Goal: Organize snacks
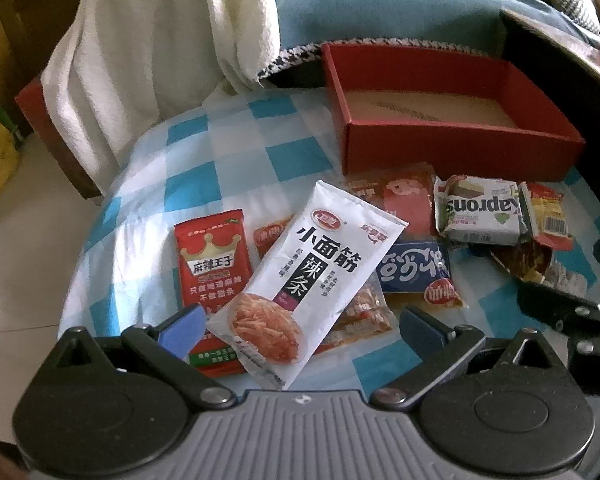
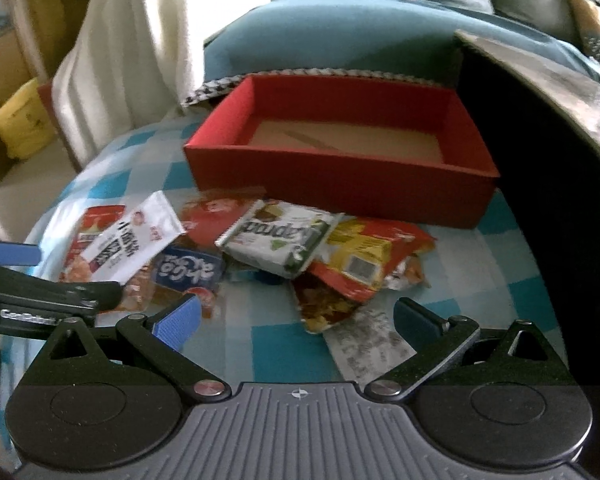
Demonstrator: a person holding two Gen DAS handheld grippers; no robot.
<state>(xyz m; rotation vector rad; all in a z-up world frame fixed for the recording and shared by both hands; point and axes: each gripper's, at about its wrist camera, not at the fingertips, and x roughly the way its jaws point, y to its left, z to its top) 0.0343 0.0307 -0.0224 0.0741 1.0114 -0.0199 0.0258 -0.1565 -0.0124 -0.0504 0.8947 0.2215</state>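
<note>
So both grippers are spread wide with nothing in them. The left gripper [image 1: 300, 330] hangs right over the white noodle-strip packet [image 1: 306, 280], whose near end sits between the blue pads; its long axis runs diagonally from near-left up to far-right, so I'd guess the left one goes first. That packet lies on top of the red crown packet [image 1: 212, 258] and a clear wrapped one. The right gripper [image 2: 296, 318] is nearer the yellow-red crinkled bag [image 2: 370, 258] and the green-white wafer pack [image 2: 278, 246]. The red box [image 2: 340, 184] sits on the far side of the pile, touching nothing I can see, and looks totally empty, just bare cardboard floor.
</note>
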